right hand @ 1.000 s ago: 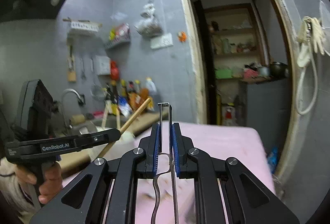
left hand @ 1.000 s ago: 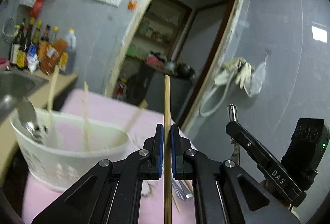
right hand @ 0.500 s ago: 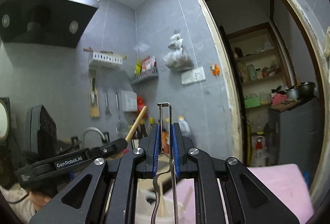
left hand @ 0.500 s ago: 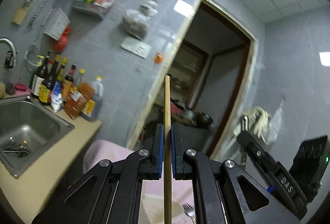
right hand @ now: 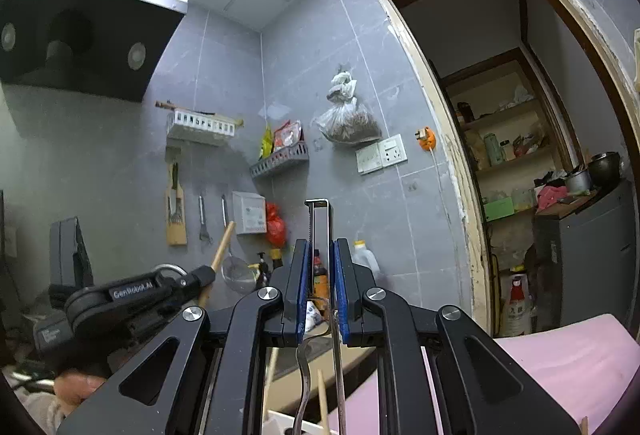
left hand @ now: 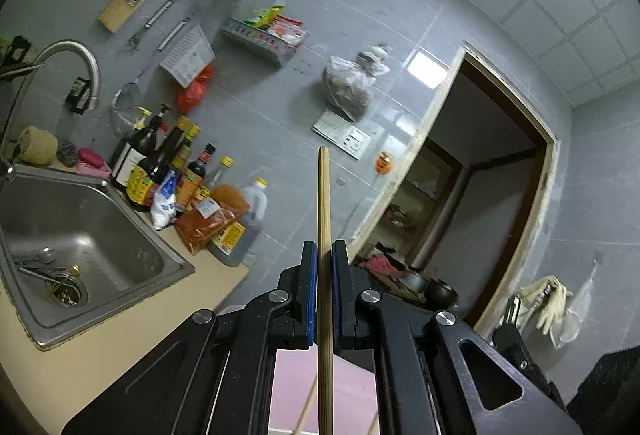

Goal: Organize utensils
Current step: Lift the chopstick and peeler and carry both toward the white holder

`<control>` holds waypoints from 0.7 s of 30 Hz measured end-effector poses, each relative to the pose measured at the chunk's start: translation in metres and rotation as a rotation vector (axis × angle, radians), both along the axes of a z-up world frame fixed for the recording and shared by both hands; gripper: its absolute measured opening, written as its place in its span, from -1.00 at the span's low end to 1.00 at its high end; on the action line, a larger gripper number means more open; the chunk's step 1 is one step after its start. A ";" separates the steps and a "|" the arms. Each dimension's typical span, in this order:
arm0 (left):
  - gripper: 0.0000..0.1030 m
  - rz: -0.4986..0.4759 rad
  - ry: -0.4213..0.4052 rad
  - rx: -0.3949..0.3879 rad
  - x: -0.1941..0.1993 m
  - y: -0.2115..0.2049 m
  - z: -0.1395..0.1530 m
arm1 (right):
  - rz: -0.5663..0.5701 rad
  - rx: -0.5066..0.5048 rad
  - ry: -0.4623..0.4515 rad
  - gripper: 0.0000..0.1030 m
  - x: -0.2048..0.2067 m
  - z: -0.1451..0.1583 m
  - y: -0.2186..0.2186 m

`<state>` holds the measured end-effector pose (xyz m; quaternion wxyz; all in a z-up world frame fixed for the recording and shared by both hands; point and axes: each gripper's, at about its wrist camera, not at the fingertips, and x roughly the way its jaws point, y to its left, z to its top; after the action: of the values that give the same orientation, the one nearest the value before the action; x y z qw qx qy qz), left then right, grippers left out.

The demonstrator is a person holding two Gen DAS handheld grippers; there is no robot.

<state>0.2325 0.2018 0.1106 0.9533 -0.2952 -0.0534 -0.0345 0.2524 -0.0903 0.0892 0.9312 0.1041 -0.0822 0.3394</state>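
Note:
My left gripper is shut on a wooden chopstick that stands upright between its blue pads, its tip against the grey tiled wall. My right gripper is shut on a thin metal utensil, a narrow frame with a serrated edge that rises above the pads. The right wrist view also shows the left gripper at lower left with the chopstick slanting up, held by a hand. A white basket's rim with loose chopsticks shows at the bottom edge.
A steel sink with a tap sits at left, with sauce bottles beside it on the counter. A white wall rack and a grey shelf hang above. The pink table cover is lower right, an open doorway behind it.
Both views have swung up and left, from the pink table and white basket to the wall above the sink. Each gripper still holds the same utensil.

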 end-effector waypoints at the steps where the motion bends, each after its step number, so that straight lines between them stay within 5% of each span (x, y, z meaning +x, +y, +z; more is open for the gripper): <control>1: -0.91 0.009 -0.008 -0.008 0.000 0.000 -0.002 | -0.004 0.001 0.000 -0.81 0.001 -0.003 0.001; 21: -0.91 0.166 -0.073 -0.006 -0.010 -0.015 -0.026 | 0.014 0.039 0.050 -0.81 0.015 -0.019 -0.001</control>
<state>0.2230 0.1873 0.0842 0.9495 -0.2911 -0.1124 0.0340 0.2673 -0.0912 0.0705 0.9284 0.1311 -0.0646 0.3417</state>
